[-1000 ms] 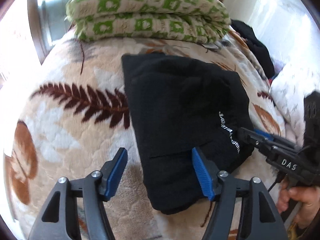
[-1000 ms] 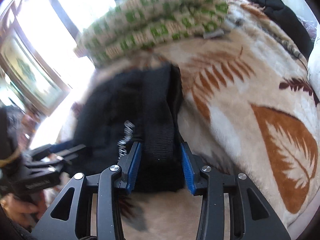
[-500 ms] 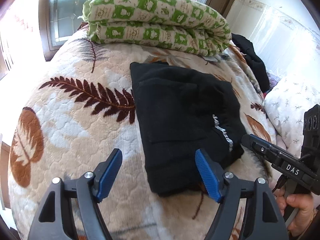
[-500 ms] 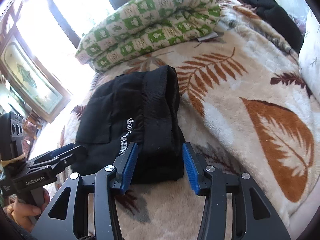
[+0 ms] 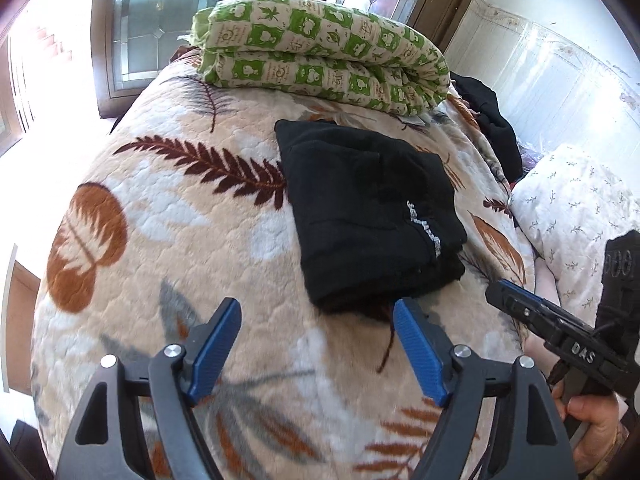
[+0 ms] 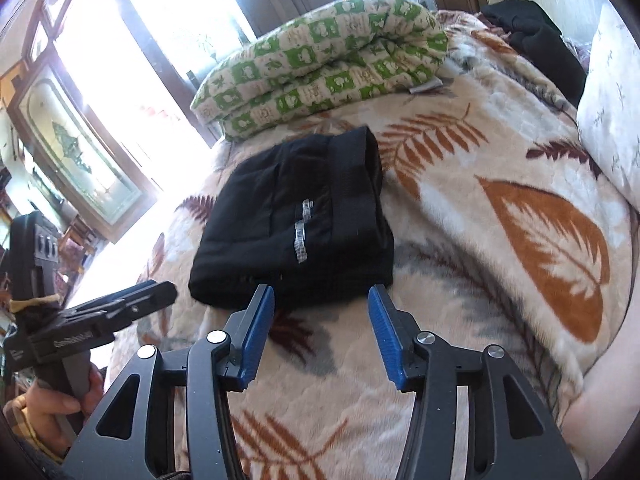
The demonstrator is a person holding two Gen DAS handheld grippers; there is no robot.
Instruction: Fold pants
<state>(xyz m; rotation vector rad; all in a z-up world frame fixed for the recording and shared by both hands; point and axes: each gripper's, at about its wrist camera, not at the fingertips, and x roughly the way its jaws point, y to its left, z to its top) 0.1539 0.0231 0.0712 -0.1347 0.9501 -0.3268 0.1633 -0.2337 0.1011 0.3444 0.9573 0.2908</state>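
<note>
The black pants [image 5: 368, 208] lie folded into a thick rectangle on the leaf-patterned blanket [image 5: 168, 240], with white lettering on top. They also show in the right wrist view [image 6: 296, 220]. My left gripper [image 5: 318, 312] is open and empty, just short of the bundle's near edge. My right gripper [image 6: 322, 300] is open and empty, its tips at the bundle's near edge. The right gripper also shows at the right of the left wrist view [image 5: 496, 292]; the left gripper shows at the left of the right wrist view [image 6: 168, 290].
A folded green-and-cream quilt [image 5: 320, 68] lies behind the pants. A dark garment [image 5: 496, 128] and a white floral pillow [image 5: 576, 216] sit at the right. Windows [image 5: 136, 24] stand behind the bed.
The right gripper has let go of the pants' edge and opened wider. Both grippers have drawn back toward me, away from the folded bundle, which stays put.
</note>
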